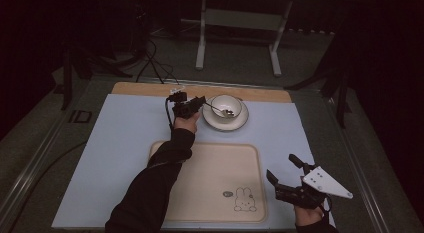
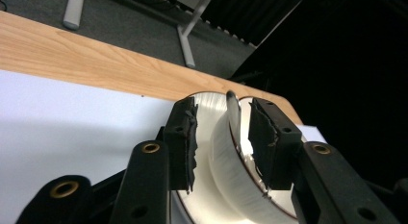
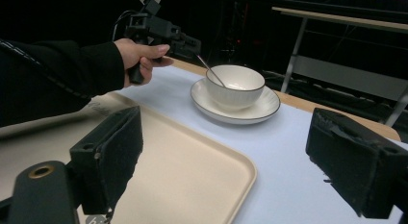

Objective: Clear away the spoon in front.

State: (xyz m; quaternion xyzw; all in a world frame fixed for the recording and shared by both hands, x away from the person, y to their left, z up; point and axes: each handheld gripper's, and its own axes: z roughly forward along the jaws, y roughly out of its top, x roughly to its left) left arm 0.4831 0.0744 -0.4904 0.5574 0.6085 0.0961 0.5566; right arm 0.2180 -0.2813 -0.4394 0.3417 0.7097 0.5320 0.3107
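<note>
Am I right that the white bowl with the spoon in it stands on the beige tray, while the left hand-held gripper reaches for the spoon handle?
Not quite: the white bowl stands on a saucer on the pale blue mat, beyond the beige tray, as the high view shows. The left hand-held gripper does reach for the spoon handle.

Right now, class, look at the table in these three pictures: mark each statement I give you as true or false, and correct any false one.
1. The bowl stands on a saucer. True.
2. The spoon lies on the tray. False: it leans in the bowl, handle between the left hand-held gripper's jaws.
3. The right hand-held gripper holds the saucer. False: it is open, holds nothing and hovers beside the tray.
4. The tray bears a rabbit drawing. True.
5. The bowl sits on the tray. False: it stands beyond the tray, on the pale mat.
</note>
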